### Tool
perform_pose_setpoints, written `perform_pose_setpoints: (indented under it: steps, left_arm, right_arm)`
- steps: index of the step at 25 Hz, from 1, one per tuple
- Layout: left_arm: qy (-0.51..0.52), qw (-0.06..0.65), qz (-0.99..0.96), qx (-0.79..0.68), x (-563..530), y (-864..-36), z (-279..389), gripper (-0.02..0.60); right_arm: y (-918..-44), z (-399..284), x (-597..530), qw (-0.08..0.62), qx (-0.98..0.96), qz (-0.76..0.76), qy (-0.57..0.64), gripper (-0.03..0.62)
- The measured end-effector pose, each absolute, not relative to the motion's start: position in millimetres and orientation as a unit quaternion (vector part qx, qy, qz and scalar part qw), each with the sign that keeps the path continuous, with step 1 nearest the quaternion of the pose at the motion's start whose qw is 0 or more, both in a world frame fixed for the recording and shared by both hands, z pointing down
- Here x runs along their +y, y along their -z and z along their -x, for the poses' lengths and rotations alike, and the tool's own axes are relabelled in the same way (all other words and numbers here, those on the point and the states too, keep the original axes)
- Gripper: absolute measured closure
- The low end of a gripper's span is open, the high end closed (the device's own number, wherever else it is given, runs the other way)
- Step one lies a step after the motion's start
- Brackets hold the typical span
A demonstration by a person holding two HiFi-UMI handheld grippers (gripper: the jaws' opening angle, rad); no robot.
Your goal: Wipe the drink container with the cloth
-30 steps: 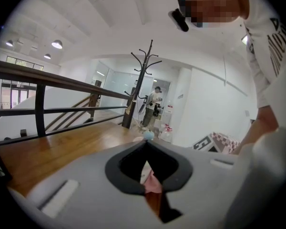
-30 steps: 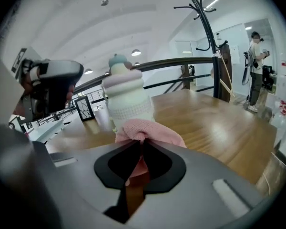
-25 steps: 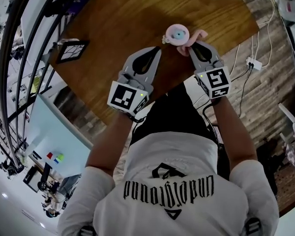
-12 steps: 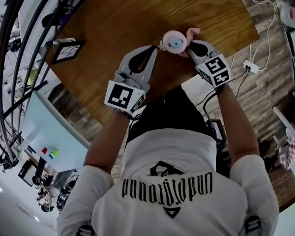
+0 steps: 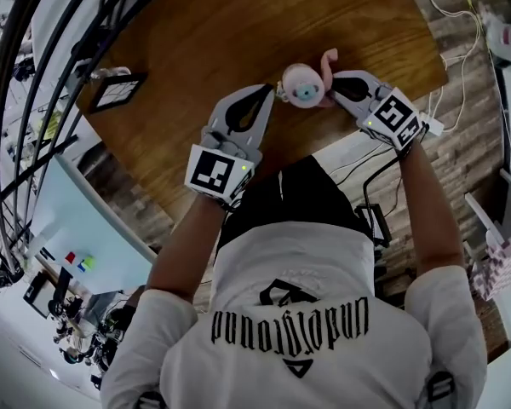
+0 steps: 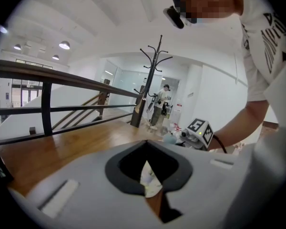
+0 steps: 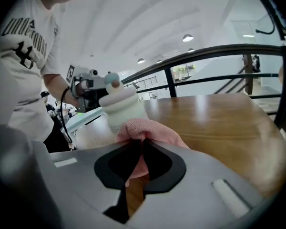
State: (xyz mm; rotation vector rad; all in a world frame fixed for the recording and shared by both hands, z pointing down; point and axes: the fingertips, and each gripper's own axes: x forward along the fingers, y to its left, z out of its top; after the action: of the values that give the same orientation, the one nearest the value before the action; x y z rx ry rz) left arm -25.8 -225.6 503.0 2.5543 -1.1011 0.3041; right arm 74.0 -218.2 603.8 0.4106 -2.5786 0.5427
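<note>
A small pale pink drink container (image 5: 304, 85) with a blue lid stands near the front edge of the wooden table (image 5: 238, 24). My left gripper (image 5: 271, 89) is at its left side, shut on a small pale tab (image 6: 149, 179) that hangs from the container. From the right, my right gripper (image 5: 334, 86) is shut on a pink cloth (image 5: 328, 60). In the right gripper view the cloth (image 7: 144, 129) bunches out of the jaws and lies against the container (image 7: 120, 104).
A black-framed square (image 5: 117, 92) lies at the table's left corner. A dark railing (image 5: 34, 100) runs along the left. White cables and a power strip (image 5: 434, 109) lie on the plank floor at the right. The table's front edge is just below both grippers.
My right gripper has swung from below the container to its right side and now points left. The cloth came with it and now sticks up behind the lid. The left gripper has barely moved.
</note>
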Motion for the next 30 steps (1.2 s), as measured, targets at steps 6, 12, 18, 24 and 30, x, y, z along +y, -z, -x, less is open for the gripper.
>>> perform_pose_setpoints:
  steps: [6,12,18,24,30]
  left_arm:
    - [-0.108,0.169,-0.896,-0.397,-231.3,-501.3,24.3,0.532]
    - [-0.110,0.175,-0.893,-0.400,-233.2,-509.0,26.8,0.532]
    - [-0.117,0.173,-0.891,-0.403,-233.8,-516.1,30.5,0.532]
    - [-0.113,0.191,-0.888,-0.404,-234.2,-510.3,28.0,0.532]
    - [-0.108,0.204,-0.883,-0.409,-235.0,-506.8,28.5,0.532]
  right_arm:
    - [-566.0,-68.0,-242.1,0.207,-0.957,-0.111,-0.171,0.566]
    - [-599.0,-62.1,-255.0,0.212,-0.950,-0.121,-0.196,0.566]
    - [-641.4,-59.0,-258.9,0.248,-0.937,-0.129,-0.209,0.566]
    - [-614.6,-51.8,-264.2,0.219,-0.949,-0.106,-0.199,0.568]
    - [-559.3,-31.5,-272.6,0.176,-0.967,-0.044,-0.181,0.568]
